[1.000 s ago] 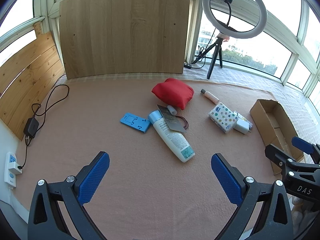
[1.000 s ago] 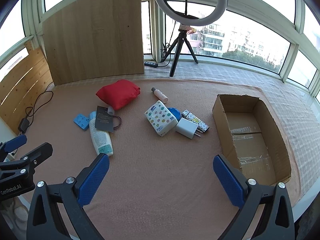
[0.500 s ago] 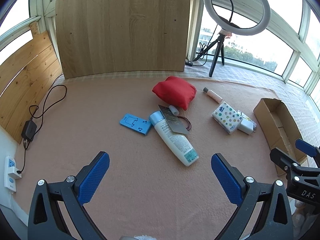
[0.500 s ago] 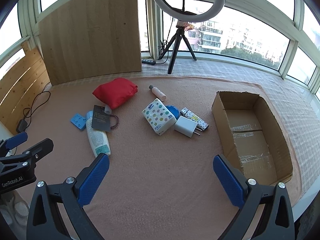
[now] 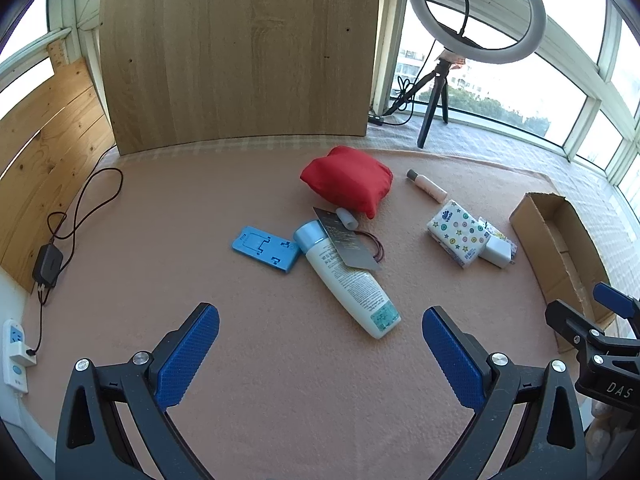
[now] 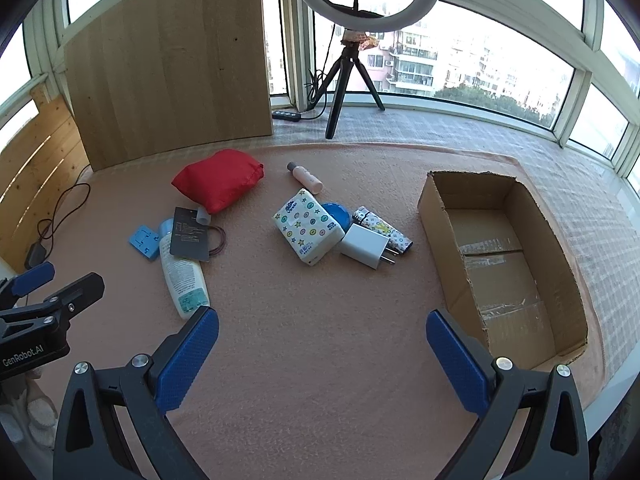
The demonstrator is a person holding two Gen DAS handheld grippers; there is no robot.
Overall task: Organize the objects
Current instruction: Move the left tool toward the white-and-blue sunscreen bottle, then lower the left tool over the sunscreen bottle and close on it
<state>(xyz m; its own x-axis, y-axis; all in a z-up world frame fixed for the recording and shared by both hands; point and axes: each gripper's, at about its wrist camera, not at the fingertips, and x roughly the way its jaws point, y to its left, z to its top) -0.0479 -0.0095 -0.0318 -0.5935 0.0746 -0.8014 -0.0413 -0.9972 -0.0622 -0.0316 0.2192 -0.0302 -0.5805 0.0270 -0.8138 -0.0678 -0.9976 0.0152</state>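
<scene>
Lying flat on the pink surface (image 5: 120, 240), the lotion bottle (image 5: 347, 279) runs diagonally, cap away and bottom end toward the left hand-held gripper (image 5: 320, 354), the nearer one. Both it and the right hand-held gripper (image 6: 322, 354) are released, empty. The cardboard box (image 6: 560, 248) probably receives it.

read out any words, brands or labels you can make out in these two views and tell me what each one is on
"GenRobot.AI": on the left tongs body, in the right wrist view.
"DAS": on the right tongs body, in the left wrist view; the word may run on out of frame.
Lotion bottle: print too small to read.
Dark card: text too small.
Tissue pack: blue logo blurred.
</scene>
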